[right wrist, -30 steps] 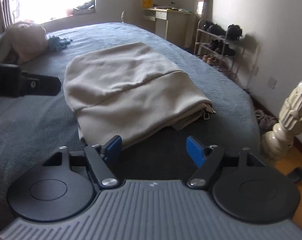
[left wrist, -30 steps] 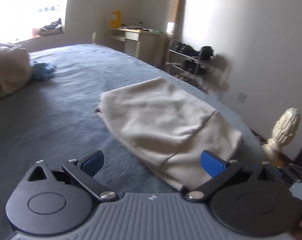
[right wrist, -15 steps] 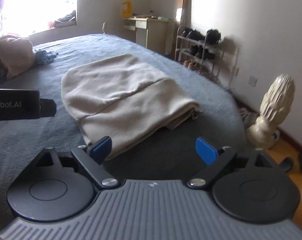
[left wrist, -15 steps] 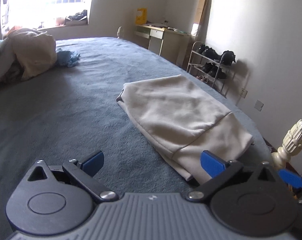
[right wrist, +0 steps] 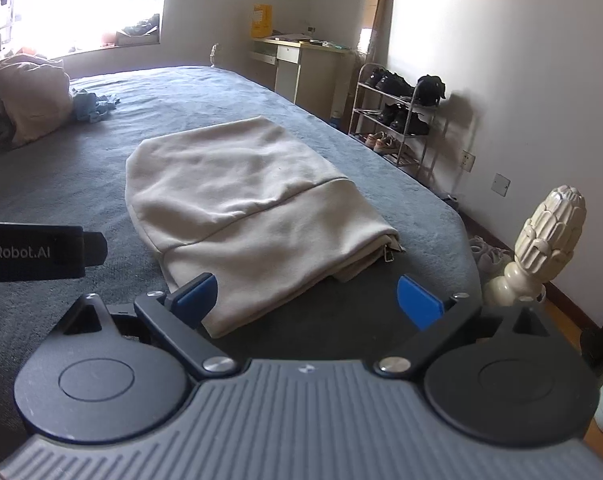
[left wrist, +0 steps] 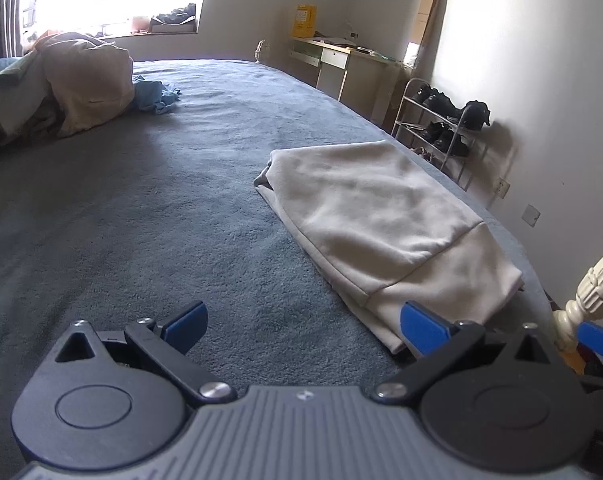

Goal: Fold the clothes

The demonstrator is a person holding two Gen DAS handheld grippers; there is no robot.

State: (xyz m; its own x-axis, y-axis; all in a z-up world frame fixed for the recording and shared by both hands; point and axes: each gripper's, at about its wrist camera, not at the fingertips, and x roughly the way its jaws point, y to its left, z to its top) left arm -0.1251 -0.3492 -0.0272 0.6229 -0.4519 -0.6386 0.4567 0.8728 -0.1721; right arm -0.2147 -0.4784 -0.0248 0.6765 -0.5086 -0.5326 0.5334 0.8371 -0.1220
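A folded cream garment (left wrist: 385, 224) (right wrist: 253, 200) lies flat on the grey-blue bed cover (left wrist: 141, 220) (right wrist: 81, 168), near the bed's right edge. My left gripper (left wrist: 303, 322) hovers over the cover just left of the garment's near corner, jaws wide apart with nothing between them. My right gripper (right wrist: 309, 298) hangs above the garment's near edge; its jaws are opening and nothing is held between them. The black body of the left gripper (right wrist: 33, 252) juts in at the left of the right wrist view.
A heap of unfolded clothes (left wrist: 65, 84) (right wrist: 25, 96) and a blue cloth (left wrist: 155, 96) lie at the far left of the bed. A cream bedpost finial (right wrist: 541, 240) (left wrist: 593, 292) stands at the near right corner. A shoe rack (right wrist: 397, 116) and a desk (right wrist: 301, 64) line the right wall.
The right gripper's jaws have spread wider and it has drawn back and up from the garment. The left wrist view has rolled towards level, and more of the bed shows.
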